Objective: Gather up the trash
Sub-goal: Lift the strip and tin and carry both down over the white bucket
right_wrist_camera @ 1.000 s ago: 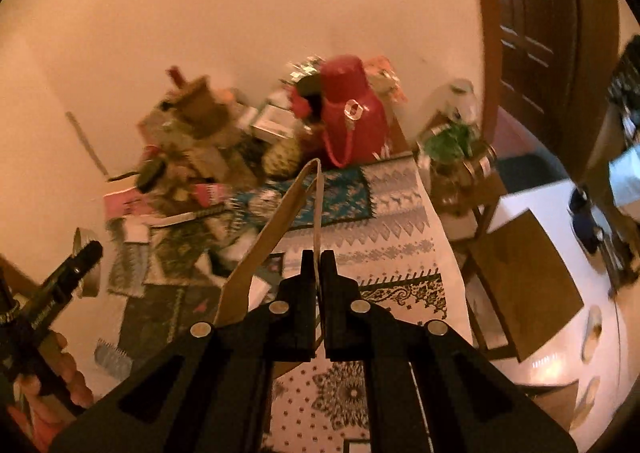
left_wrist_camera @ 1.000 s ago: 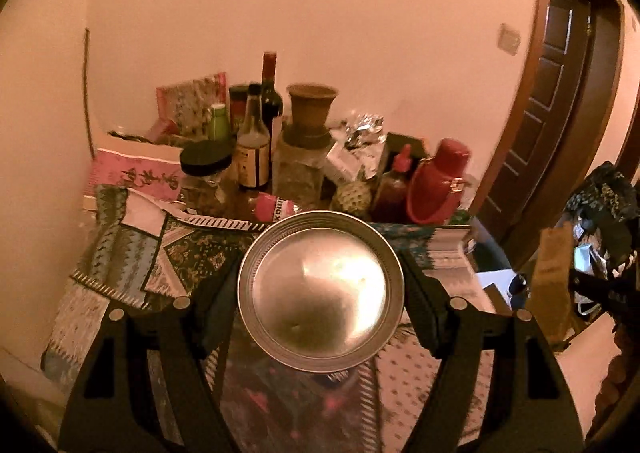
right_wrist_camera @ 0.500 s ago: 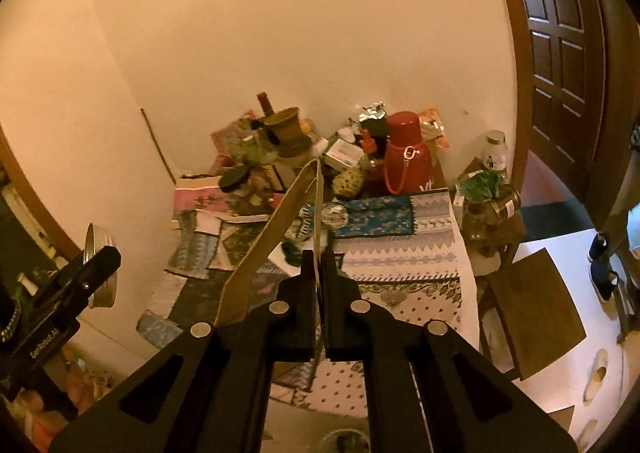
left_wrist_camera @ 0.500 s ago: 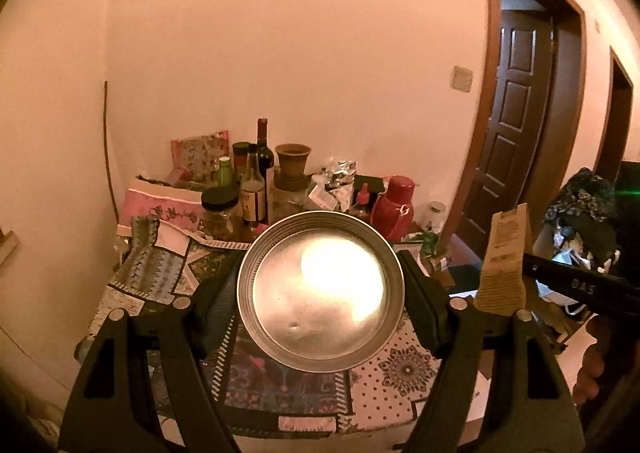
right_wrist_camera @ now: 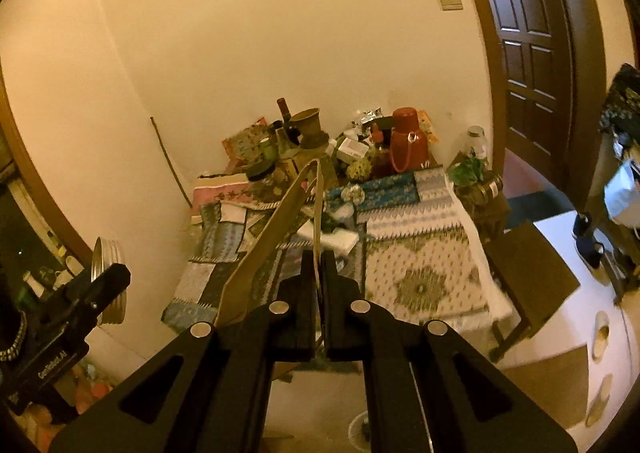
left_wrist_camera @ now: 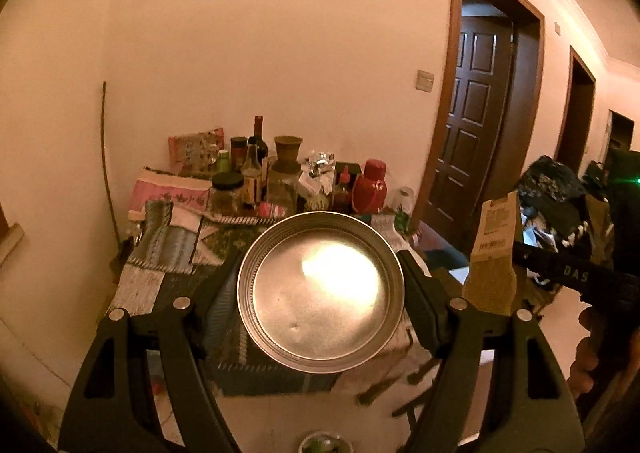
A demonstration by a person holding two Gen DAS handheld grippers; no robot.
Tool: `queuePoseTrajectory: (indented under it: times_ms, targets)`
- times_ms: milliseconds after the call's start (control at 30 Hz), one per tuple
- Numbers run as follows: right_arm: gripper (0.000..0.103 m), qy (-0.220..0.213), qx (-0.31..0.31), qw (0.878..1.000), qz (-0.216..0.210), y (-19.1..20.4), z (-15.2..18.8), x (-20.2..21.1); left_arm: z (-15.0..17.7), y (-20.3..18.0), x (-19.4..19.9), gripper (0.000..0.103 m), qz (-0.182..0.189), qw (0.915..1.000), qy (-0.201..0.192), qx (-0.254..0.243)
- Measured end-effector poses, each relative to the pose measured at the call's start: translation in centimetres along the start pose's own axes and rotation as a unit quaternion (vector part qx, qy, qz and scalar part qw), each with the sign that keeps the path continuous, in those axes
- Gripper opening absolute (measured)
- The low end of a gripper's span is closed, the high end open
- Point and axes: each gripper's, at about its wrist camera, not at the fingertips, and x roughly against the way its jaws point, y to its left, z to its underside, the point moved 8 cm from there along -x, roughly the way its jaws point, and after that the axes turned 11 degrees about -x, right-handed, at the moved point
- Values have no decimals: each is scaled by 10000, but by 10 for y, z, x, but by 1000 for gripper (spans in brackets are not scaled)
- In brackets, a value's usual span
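A round metal lid (left_wrist_camera: 320,293) with a ribbed rim fills the middle of the left wrist view, and my left gripper (left_wrist_camera: 320,281) is shut on it, a finger on each side. In the right wrist view that lid (right_wrist_camera: 105,257) shows edge-on at the far left. My right gripper (right_wrist_camera: 319,267) is shut on a flat brown paper packet (right_wrist_camera: 276,229) that sticks out forward and to the left. The same packet (left_wrist_camera: 494,253) stands upright at the right of the left wrist view. Both grippers hang in the air, back from the table.
A table under a patterned cloth (right_wrist_camera: 420,265) stands against the wall, its far side crowded with bottles (left_wrist_camera: 258,157), jars, a red flask (right_wrist_camera: 408,145) and foil. A low stool (right_wrist_camera: 532,273) is to its right, a dark door (left_wrist_camera: 472,125) beyond. A small bowl (left_wrist_camera: 324,443) lies on the floor.
Both grippers have drawn back and risen away from the table, which now looks smaller and farther. The lid and the paper packet stayed gripped throughout.
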Motion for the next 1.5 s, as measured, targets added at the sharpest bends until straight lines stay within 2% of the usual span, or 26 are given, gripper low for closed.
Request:
queuePoseTrajectory:
  times_ms: [167,300,467,633,833,1033,1167,1500]
  targets:
    - [2,86,-148,9997,154,11,50,24,37,3,40,74,191,9997,127,-88]
    - [2,300,-216,9989,298,11,82,36,60,0,56,74,385,9987,323,-32]
    - [2,583,-238,9969,479,5,112,41,86,-7,63,74,520,9971,562,29]
    - [2,872,-175,9940,635,-6,140,32,120,-14,54,74,556,9940,919,195]
    - [2,1407,-221,9869,764,-42,175,-8,169,-24,11,74,567,9879,1416,266]
    - [2,1959,-154,9756,974,-96,225,-70,241,-39,-51,74,626,9778,1928,537]
    - [2,2261,-83,9675,1127,-136,267,-111,305,-50,-95,74,688,9687,2287,682]
    - [2,3009,27,9450,1279,-223,387,-236,460,-49,-174,74,377,9473,3060,865]
